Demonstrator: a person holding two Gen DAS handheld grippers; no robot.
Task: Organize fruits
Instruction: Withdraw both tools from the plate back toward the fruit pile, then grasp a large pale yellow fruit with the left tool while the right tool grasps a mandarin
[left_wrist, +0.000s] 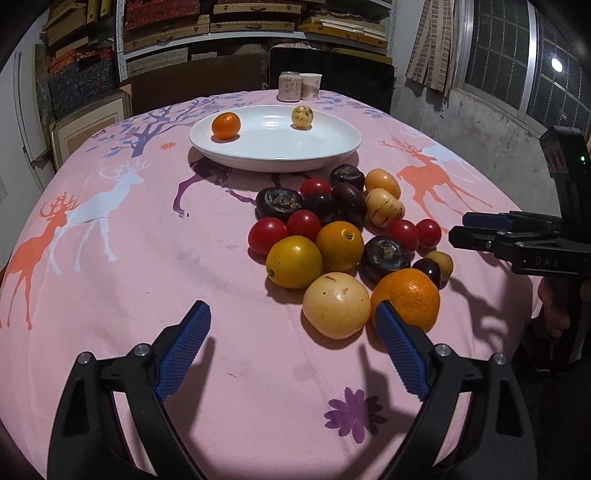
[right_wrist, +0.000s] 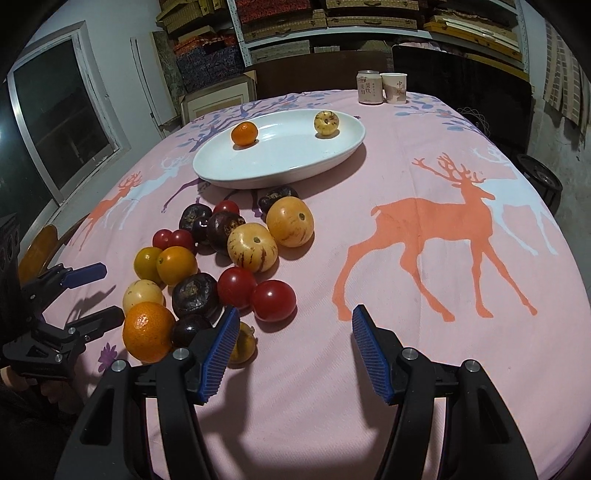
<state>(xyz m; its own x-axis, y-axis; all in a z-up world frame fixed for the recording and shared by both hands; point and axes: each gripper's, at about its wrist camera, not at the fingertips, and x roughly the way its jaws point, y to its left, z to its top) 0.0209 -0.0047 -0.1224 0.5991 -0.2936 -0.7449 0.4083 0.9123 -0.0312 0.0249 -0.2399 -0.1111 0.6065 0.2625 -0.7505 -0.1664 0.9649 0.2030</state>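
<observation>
A white oval plate (left_wrist: 332, 147) (right_wrist: 280, 166) holds a small orange (left_wrist: 226, 125) (right_wrist: 244, 133) and a pale yellow fruit (left_wrist: 302, 116) (right_wrist: 326, 123). In front of it lies a pile of fruit on the pink cloth: red tomatoes (left_wrist: 267, 236) (right_wrist: 273, 300), dark purple fruits (left_wrist: 385, 257) (right_wrist: 195, 295), yellow fruits (left_wrist: 336, 305) (right_wrist: 252, 246) and an orange (left_wrist: 406, 299) (right_wrist: 148, 331). My left gripper (left_wrist: 291, 332) (right_wrist: 98, 293) is open and empty, just before the pile. My right gripper (right_wrist: 293, 336) (left_wrist: 461, 226) is open and empty, at the pile's right edge.
A drink can (left_wrist: 289, 86) (right_wrist: 369, 87) and a paper cup (left_wrist: 311, 86) (right_wrist: 395, 88) stand at the table's far edge. A dark chair (left_wrist: 332, 77) stands behind them. Shelves of boxes (right_wrist: 295, 22) fill the back wall.
</observation>
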